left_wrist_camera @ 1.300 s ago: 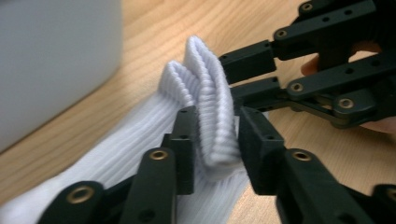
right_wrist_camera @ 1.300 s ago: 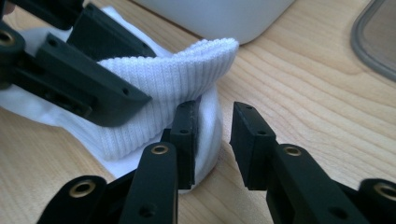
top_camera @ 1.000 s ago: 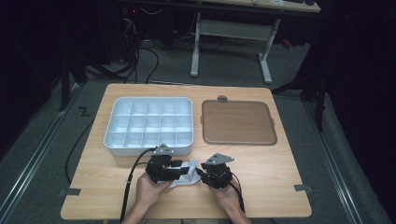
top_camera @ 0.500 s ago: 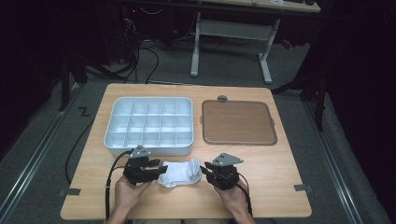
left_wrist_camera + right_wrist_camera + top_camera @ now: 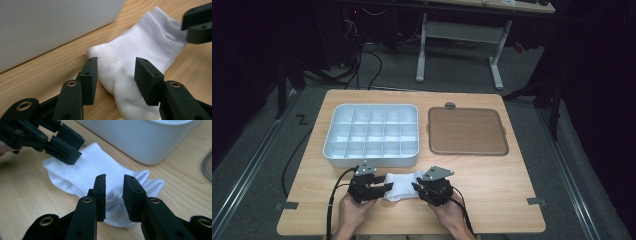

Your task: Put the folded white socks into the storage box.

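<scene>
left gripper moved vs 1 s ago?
Yes. In the high view the left gripper has shifted left and toward the table's near edge, away from the white compartment tray, and now sits at the sock's left end.

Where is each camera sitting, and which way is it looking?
High view: above the person's side, looking down on the table, both hands and grippers at the bottom.
Left gripper view: rides the left gripper, facing the white sock.
Right gripper view: rides the right gripper, facing the sock's cuff.
All share the sock and the white tray.
</scene>
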`<control>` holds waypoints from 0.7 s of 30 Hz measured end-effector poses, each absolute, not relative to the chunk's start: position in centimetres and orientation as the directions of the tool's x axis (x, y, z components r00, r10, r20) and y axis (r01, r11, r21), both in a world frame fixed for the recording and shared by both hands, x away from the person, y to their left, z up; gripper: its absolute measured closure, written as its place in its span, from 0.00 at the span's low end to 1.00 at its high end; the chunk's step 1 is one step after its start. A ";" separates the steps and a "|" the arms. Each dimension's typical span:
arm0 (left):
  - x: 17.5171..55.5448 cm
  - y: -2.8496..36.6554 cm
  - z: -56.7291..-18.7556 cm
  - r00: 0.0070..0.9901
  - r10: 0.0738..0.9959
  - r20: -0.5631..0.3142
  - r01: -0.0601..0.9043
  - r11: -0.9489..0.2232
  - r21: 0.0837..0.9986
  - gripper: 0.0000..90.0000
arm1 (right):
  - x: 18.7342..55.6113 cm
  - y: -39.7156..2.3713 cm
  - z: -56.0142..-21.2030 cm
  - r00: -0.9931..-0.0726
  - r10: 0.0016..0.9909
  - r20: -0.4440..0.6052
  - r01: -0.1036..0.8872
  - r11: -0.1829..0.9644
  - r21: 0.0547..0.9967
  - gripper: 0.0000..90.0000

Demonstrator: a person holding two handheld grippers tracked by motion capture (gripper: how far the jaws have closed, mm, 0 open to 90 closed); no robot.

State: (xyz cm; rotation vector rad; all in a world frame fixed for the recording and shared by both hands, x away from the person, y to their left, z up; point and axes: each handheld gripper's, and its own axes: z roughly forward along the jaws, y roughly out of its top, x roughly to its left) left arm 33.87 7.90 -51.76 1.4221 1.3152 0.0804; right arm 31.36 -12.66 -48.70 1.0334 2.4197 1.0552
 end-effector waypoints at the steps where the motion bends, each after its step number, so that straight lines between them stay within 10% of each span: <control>1: 33.8 7.6 -51.9 0.374 0.719 -0.586 0.639 0.259 0.725 0.60 | 31.5 -12.6 -48.9 -0.691 0.722 0.010 0.501 0.469 0.727 0.80; 21: 32.9 6.1 -53.4 0.396 0.783 -0.480 0.602 0.174 0.779 0.56 | 31.1 -13.7 -50.1 -0.638 0.769 -0.037 0.519 0.465 0.717 0.94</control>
